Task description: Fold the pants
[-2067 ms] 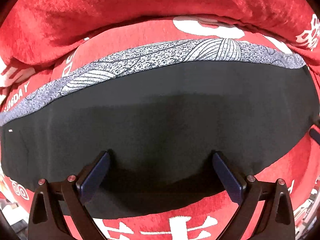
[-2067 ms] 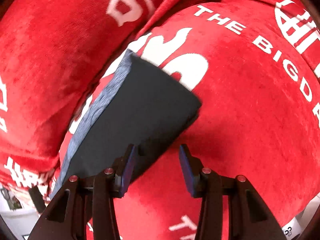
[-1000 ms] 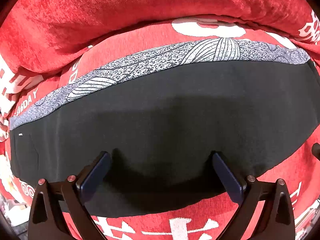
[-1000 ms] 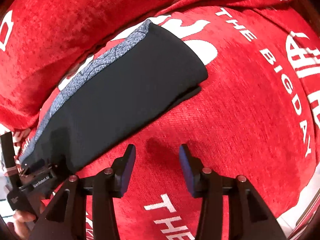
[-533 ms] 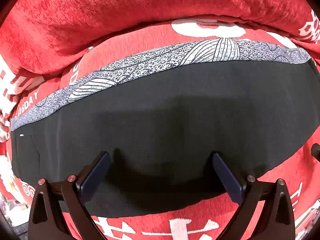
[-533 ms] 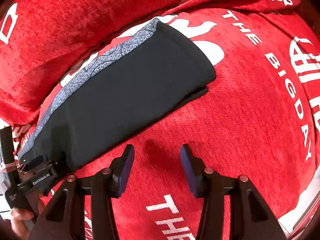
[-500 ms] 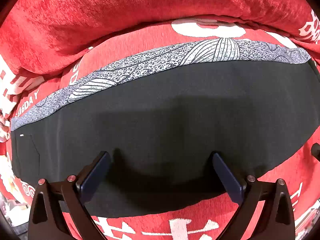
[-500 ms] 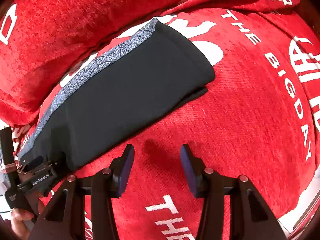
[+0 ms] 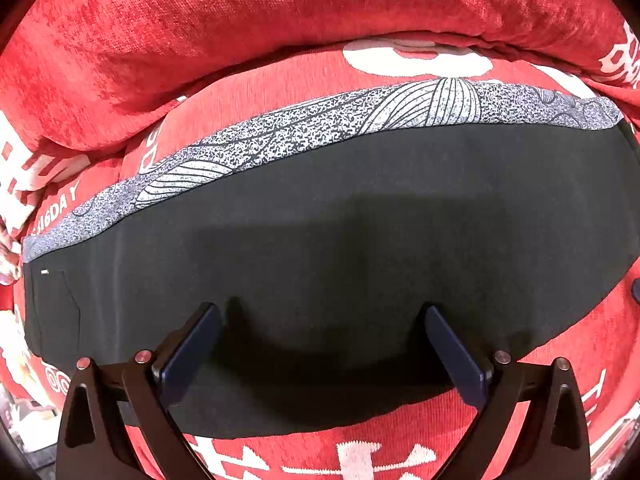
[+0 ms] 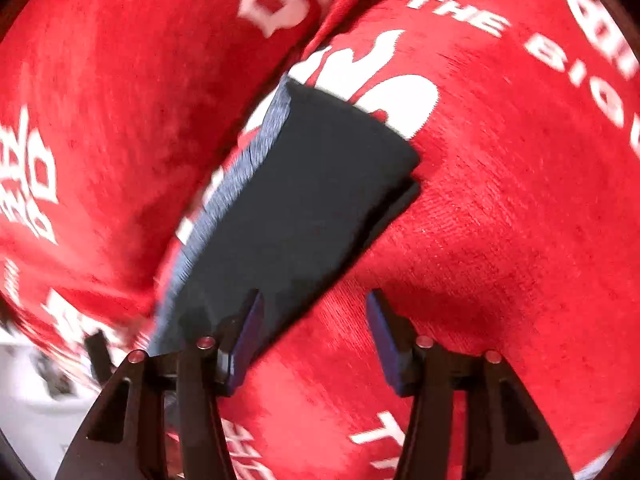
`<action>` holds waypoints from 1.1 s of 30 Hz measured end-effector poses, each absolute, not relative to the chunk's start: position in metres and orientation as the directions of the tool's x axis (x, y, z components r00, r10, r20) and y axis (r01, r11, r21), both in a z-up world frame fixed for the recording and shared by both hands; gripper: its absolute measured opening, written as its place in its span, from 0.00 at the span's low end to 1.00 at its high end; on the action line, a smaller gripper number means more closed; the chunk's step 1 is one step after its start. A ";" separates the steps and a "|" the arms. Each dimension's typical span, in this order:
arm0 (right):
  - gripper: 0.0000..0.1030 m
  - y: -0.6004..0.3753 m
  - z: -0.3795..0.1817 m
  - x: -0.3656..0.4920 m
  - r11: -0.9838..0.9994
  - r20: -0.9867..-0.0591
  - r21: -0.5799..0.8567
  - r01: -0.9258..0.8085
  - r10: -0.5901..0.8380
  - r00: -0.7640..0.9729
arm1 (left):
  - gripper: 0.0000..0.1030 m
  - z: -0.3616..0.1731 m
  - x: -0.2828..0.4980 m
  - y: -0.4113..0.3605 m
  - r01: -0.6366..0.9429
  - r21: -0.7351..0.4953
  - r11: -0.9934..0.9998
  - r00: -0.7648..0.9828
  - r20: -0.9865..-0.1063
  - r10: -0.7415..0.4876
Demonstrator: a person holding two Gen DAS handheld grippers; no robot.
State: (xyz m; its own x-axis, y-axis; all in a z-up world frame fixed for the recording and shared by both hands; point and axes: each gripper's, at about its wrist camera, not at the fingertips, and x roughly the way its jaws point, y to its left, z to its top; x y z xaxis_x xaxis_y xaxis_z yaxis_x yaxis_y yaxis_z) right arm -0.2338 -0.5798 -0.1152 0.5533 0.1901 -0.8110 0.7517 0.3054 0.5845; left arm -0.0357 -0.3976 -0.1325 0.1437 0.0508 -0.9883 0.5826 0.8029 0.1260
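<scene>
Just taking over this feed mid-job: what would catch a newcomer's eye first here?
The bright red cover with white lettering fills both views. On it lies the black pants, folded into a long strip with a grey patterned band along the far edge. The left gripper stands wide open over the strip; the right gripper, jaws opening, straddles its near edge.

The pants (image 9: 340,240) are black with a speckled grey-and-white band printed with fine leaf lines along the far edge. They lie flat, folded into a long strip, stretched crosswise under the wide-spread left tongs (image 9: 320,340), whose tips stand over the near part. One short folded end lies ahead and left of the right tongs (image 10: 316,328), showing stacked layers at its corner.
</scene>
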 end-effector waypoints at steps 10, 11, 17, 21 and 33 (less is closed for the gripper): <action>0.56 -0.589 -0.148 -0.242 0.156 -0.648 0.761 0.630 0.218 0.729 | 1.00 -0.133 -0.034 -0.395 0.584 0.118 0.803 0.139 -0.989 0.045; 0.56 -0.592 -0.149 -0.240 0.156 -0.638 0.770 0.619 0.210 0.741 | 1.00 -0.132 -0.034 -0.395 0.585 0.118 0.803 0.140 -0.989 0.044; 0.57 -0.607 -0.154 -0.208 0.171 -0.619 0.785 0.595 0.186 0.763 | 1.00 -0.132 -0.032 -0.393 0.588 0.104 0.803 0.141 -0.990 0.025; 0.15 -0.611 -0.152 -0.197 0.145 -0.680 0.731 0.667 0.228 0.697 | 0.99 -0.107 -0.025 -0.395 0.551 0.112 0.827 0.204 -0.979 -0.003; 0.14 -0.571 -0.064 -0.159 0.524 -0.719 0.647 0.554 0.179 0.671 | 1.00 -0.142 -0.016 -0.431 0.524 0.055 0.850 0.186 -0.981 -0.052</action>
State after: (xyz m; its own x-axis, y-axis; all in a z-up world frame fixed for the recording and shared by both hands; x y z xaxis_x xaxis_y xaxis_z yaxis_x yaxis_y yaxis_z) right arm -0.1588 -0.5707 -0.0637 0.6711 0.1789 -0.7195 0.5537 0.5244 0.6469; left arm -0.0159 -0.4308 -0.1419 0.1864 -0.0520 -0.9811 0.5245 0.8497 0.0546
